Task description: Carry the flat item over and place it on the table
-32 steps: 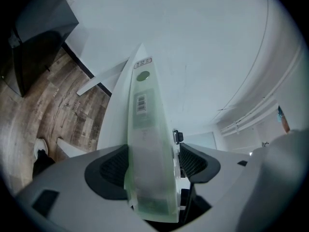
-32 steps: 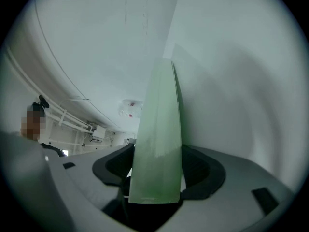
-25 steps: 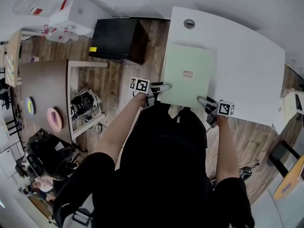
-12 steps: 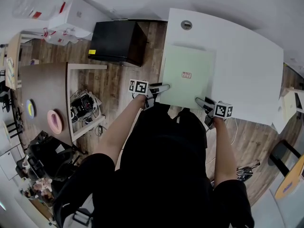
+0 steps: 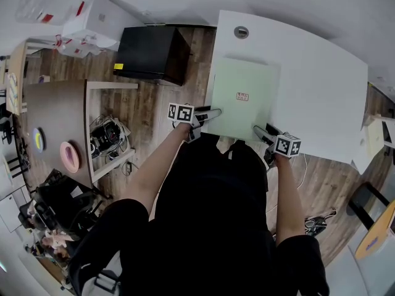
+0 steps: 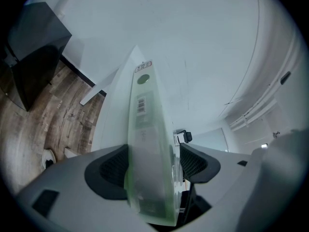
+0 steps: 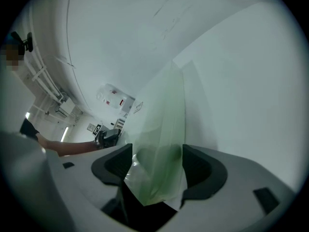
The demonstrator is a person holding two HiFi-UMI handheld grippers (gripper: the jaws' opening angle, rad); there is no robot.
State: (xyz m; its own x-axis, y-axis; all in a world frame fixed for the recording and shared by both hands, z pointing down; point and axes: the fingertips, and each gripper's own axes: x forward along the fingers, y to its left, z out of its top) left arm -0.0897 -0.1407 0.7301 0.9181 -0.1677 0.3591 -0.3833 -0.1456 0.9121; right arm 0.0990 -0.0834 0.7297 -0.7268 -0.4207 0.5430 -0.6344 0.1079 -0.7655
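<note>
A pale green flat item point(image 5: 244, 97) with a small red-printed label lies over the near left part of the white table point(image 5: 321, 85). I cannot tell whether it touches the tabletop. My left gripper point(image 5: 207, 115) is shut on its near left edge and my right gripper point(image 5: 262, 133) on its near right corner. In the left gripper view the flat item point(image 6: 147, 144) runs edge-on out from between the jaws of the left gripper point(image 6: 152, 163), a barcode sticker on it. In the right gripper view the translucent green sheet point(image 7: 161, 139) sits pinched in the right gripper point(image 7: 157, 166).
A black box point(image 5: 151, 54) stands on the wood floor left of the table. Further left is a brown table point(image 5: 55, 122) with a pink ring point(image 5: 70, 156). White boxes point(image 5: 92, 20) sit at the back left. A round grommet point(image 5: 241, 32) marks the white table's far end.
Almost nothing: both grippers still hold the green item over the table's near left part. The right gripper has drifted slightly left and toward me.
</note>
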